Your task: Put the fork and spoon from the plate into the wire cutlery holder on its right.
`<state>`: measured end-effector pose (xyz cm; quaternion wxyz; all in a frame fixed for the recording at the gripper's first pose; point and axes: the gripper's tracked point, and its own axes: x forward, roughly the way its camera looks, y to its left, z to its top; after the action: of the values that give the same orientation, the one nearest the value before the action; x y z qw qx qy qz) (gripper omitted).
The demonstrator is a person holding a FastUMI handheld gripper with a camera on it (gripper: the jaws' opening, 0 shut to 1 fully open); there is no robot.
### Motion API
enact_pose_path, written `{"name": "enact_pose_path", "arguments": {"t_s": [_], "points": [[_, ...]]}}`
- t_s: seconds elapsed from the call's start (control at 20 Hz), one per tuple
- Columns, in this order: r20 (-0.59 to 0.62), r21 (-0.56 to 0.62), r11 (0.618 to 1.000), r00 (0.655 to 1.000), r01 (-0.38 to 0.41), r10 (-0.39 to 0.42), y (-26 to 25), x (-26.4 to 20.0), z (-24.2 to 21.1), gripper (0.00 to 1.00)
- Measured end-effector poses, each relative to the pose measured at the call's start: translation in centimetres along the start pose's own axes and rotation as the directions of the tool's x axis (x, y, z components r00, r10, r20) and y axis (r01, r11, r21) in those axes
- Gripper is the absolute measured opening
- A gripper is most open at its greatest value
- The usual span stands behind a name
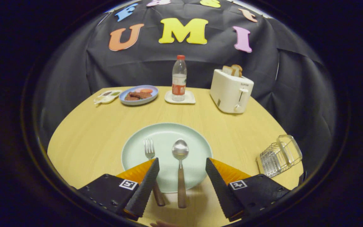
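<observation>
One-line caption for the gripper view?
Open gripper above a plate holding fork and spoon; wire holder to its right.

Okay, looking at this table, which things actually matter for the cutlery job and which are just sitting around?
For the job:
fork on the plate
spoon on the plate, between the open tongs
wire cutlery holder to the plate's right

Just lying about:
toaster with bread
water bottle on a small tray
blue plate of food
small sauce dish

The wooden table (pixel 87 138) bears a green plate (pixel 197 151), wire holder (pixel 279 156), toaster (pixel 230 91), and blue dish (pixel 153 96).
</observation>
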<state>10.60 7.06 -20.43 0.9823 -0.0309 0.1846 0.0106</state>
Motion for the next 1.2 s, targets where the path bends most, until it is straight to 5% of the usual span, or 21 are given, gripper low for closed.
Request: {"name": "enact_pose_path", "arguments": {"t_s": [0.15, 0.35, 0.75, 1.2], "points": [[-0.083, 0.034, 0.999, 0.996, -0.028, 0.03, 0.3, 1.5, -1.6, 0.85], [-0.136, 0.064, 0.998, 0.99, -0.025, 0.033, -0.2, 2.1, -2.0, 0.48], [-0.233, 0.042, 0.997, 0.97, -0.061, 0.069, -0.5, 0.8, -2.7, 0.07], [-0.208, 0.008, 0.984, 0.962, -0.179, 0.177, -2.3, -5.0, 0.7, 0.07]]}}
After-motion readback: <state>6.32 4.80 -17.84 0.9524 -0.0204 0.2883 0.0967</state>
